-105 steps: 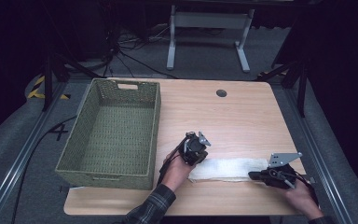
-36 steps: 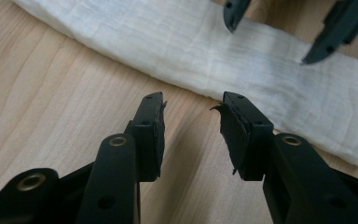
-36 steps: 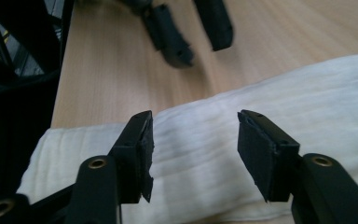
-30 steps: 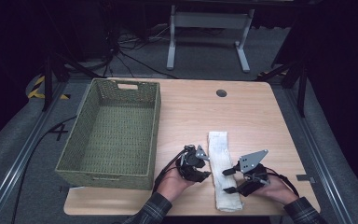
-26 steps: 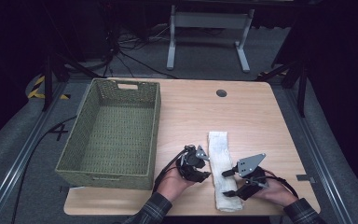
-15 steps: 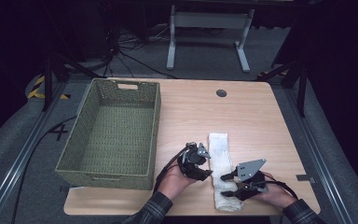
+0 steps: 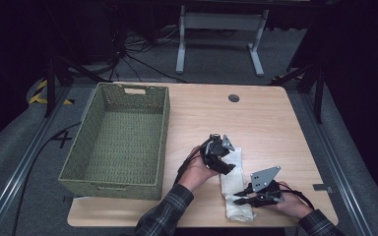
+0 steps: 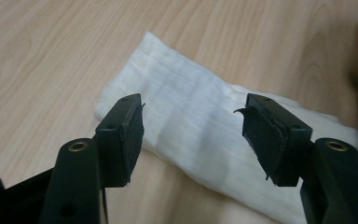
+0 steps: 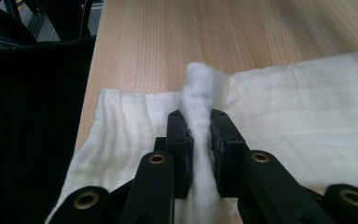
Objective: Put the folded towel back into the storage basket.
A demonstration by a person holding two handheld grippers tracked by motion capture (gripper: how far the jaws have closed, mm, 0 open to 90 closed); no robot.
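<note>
Cloth, turned from crosswise to lengthwise on the desk beside the basket, had the right gripper newly pinching its near end while the left gripper hovered above with fingers wide, suggesting a fold was beginning.

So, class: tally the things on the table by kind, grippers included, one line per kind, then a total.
White folded cloth: 1
Green woven basket: 1
Grippers: 2, the left gripper open over the cloth, the right gripper pinching a fold
Total: 4
</note>
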